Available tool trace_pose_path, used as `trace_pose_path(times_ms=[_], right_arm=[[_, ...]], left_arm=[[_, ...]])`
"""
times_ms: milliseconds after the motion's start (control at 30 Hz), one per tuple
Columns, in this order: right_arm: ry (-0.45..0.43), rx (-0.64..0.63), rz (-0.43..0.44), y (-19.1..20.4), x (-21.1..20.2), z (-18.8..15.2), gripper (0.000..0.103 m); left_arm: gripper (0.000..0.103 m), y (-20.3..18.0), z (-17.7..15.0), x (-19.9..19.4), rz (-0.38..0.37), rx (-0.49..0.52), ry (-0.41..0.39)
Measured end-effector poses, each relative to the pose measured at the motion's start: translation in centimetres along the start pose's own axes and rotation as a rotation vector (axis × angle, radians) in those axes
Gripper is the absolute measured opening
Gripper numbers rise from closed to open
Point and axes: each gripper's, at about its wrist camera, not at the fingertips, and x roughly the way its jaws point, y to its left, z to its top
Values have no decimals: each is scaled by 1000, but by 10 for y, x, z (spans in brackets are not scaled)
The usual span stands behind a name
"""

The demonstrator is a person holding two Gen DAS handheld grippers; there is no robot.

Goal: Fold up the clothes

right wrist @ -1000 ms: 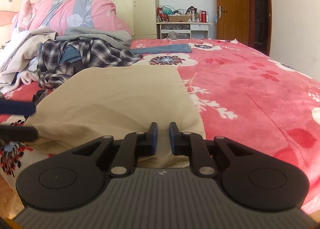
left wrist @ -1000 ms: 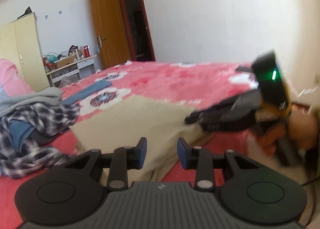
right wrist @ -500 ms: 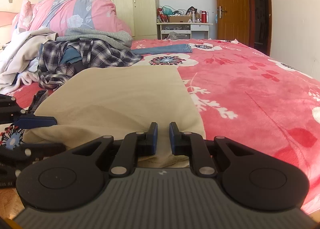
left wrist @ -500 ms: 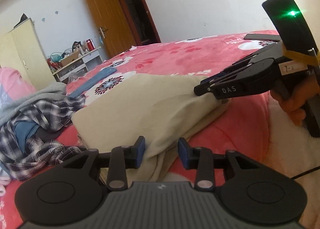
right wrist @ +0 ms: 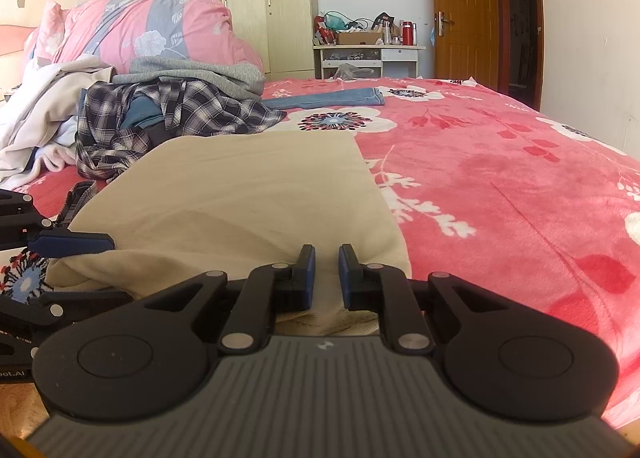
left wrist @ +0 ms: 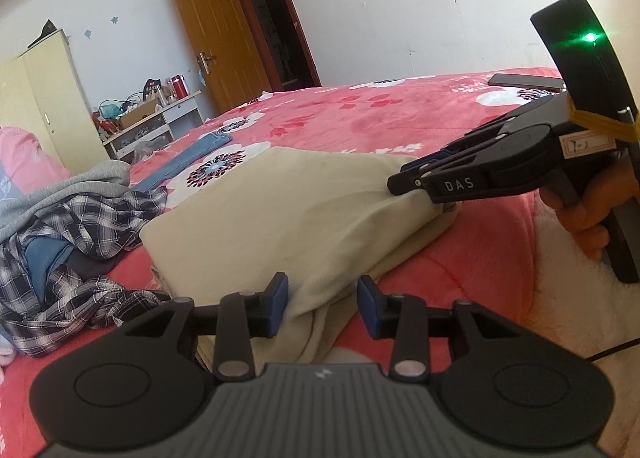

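Observation:
A beige garment [left wrist: 280, 210] lies flat on the red flowered bed, its near edge hanging over the bed's side. It also shows in the right wrist view [right wrist: 248, 194]. My left gripper [left wrist: 322, 304] is open, its jaws straddling the garment's near left corner. My right gripper [right wrist: 326, 272] has its jaws narrowly apart, pinching the garment's near right corner. The right gripper [left wrist: 404, 178] shows in the left wrist view, at the garment's corner. The left gripper [right wrist: 76, 250] shows at the left edge of the right wrist view.
A pile of clothes with a plaid shirt [right wrist: 168, 110] and a grey garment [right wrist: 192, 72] lies at the far left of the bed. Folded jeans [right wrist: 328, 98] lie farther back. A pink duvet [right wrist: 148, 30], a wardrobe, a cluttered desk [right wrist: 360, 54] and a phone [left wrist: 524, 80] are around.
My left gripper has swung down and in towards the garment's near left corner, still open. The right gripper has stayed at the near right corner.

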Motion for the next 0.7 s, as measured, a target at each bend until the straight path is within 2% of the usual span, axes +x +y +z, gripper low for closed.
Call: trace_pose_path(times_ms=[700], right_arm=[[-1,4,3,-1,0,0,12]], left_arm=[[40,-3,0,-1,13,22,3]])
